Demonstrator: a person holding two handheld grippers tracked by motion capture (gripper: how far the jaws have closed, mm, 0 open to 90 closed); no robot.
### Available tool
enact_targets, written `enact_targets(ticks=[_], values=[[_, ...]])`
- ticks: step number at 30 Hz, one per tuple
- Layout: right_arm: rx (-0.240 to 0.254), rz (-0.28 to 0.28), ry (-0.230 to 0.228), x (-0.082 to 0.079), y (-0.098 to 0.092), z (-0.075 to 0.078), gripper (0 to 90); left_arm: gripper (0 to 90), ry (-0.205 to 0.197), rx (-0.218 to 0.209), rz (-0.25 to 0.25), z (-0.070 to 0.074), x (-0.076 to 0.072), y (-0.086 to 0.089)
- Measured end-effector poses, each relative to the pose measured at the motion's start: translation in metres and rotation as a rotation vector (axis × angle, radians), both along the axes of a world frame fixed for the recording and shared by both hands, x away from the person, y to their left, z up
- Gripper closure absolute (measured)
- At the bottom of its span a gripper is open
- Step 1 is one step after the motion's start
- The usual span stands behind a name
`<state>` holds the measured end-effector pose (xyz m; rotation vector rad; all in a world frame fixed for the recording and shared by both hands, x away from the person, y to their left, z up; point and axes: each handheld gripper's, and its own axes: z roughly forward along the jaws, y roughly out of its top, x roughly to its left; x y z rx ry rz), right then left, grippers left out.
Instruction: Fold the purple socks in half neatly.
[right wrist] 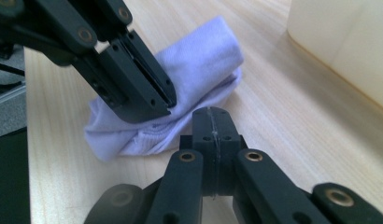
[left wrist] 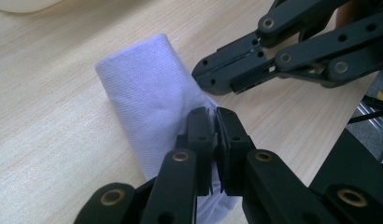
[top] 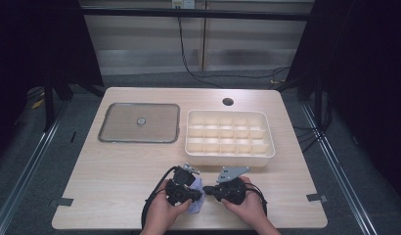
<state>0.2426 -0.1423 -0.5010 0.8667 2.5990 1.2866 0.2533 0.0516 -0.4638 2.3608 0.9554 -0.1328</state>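
Both grippers rest low on the pale wood surface (top: pixel 115 166) — left gripper (left wrist: pixel 216 122) pinches the white cloth (left wrist: pixel 147 98); right gripper (right wrist: pixel 212 122), closed and empty, sits just beside it.

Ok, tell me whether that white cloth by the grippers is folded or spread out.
Folded. The white cloth lies as a compact roll on the table, layered edges showing at one end, and the left gripper is shut on its edge.
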Motion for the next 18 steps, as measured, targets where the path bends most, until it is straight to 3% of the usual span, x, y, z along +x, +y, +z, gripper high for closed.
enact_targets(ticks=[8, 18], values=[[0.027, -0.008, -0.029, 0.001, -0.006, 0.016, 90.0, 85.3, -0.013, 0.003, -0.004, -0.001, -0.001, 0.0], [0.025, -0.008, -0.036, 0.004, -0.008, 0.019, 90.0, 85.2, -0.028, 0.009, 0.003, -0.001, -0.003, -0.002]])
